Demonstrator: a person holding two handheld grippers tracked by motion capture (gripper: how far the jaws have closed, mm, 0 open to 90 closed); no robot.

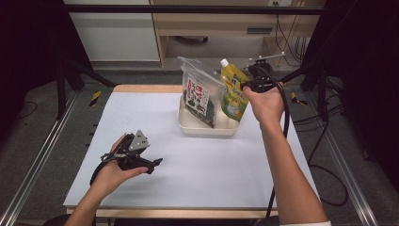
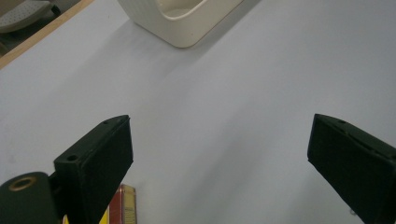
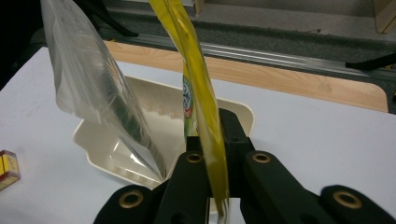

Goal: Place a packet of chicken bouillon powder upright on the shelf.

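Upper right of the high view, the right tool [image 1: 248,84] pinches the yellow pouch's [image 1: 233,89] edge over the tray [image 1: 207,128]; writing unreadable. The left tool [image 1: 153,165] gapes empty.

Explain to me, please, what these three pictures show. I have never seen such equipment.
A person sits at a white table and holds a hand tool in each hand; each ends in two black fingers. One picture is taken from above. The other two come from small cameras riding on the tools. The right gripper is shut on a yellow spouted pouch, standing in a cream tray beside a clear bag of dark snacks. The left gripper is open, with nothing between its fingers, above the table.
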